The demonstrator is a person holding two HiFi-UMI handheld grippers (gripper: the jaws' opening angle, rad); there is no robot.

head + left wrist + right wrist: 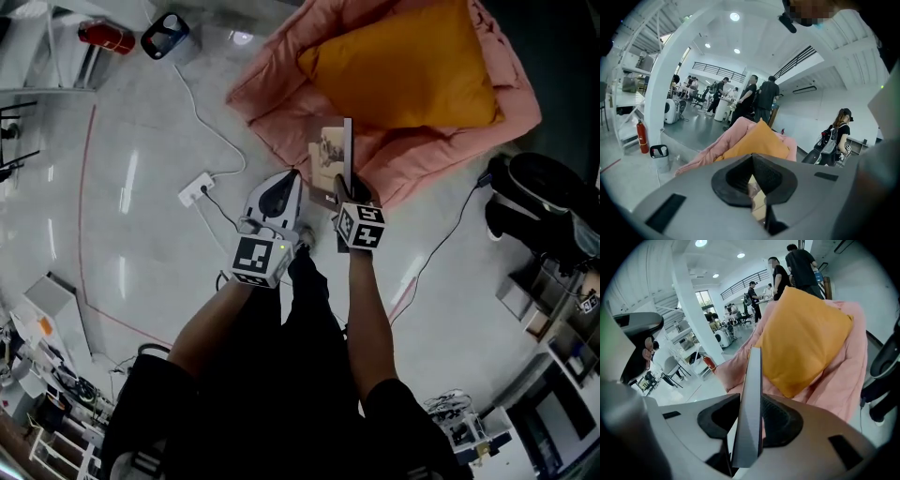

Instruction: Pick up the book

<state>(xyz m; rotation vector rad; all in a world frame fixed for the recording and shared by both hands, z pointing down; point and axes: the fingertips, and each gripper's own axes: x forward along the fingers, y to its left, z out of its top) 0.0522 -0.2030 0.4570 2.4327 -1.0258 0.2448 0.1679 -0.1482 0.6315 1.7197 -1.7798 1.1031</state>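
book (pixel 749 418) | thin, grey edge | upright, edge-on | clamped in right tool (pixel 345 186)

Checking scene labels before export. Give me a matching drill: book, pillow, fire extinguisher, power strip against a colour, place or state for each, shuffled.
Things:
1. book
2. pillow
3. fire extinguisher
4. power strip

Descriptions:
A. white, on the floor, with a cable running off it
B. orange, lying on the pink quilt
C. clamped edge-on between the jaws of the right gripper
D. red, standing on the floor

Pairs: 1-C, 2-B, 3-D, 4-A
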